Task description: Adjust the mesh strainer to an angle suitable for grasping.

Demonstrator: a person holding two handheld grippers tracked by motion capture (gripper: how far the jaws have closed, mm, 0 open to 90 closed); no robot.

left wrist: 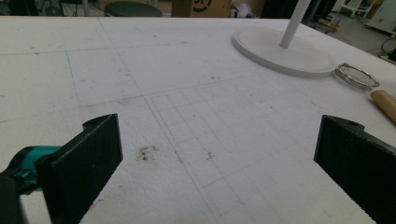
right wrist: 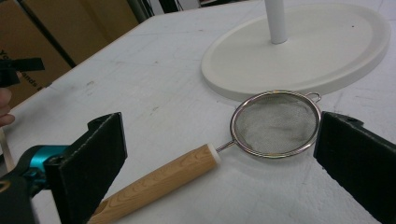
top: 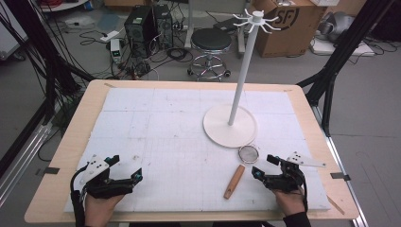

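Wood-handled strainer [top: 240, 170] lies lower centre-right in the high view beside the hook stand [top: 231, 125]; left gripper [left wrist: 219, 158], in its own view, gapes over bare foam; right gripper [right wrist: 219, 158], wide, frames the strainer for pickup.

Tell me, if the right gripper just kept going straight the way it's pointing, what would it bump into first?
Most likely the strainer: the right gripper is open and its jaws frame the mesh bowl and wooden handle lying just ahead. Beyond that sits the white stand's round base. Exact depth is hard to judge.
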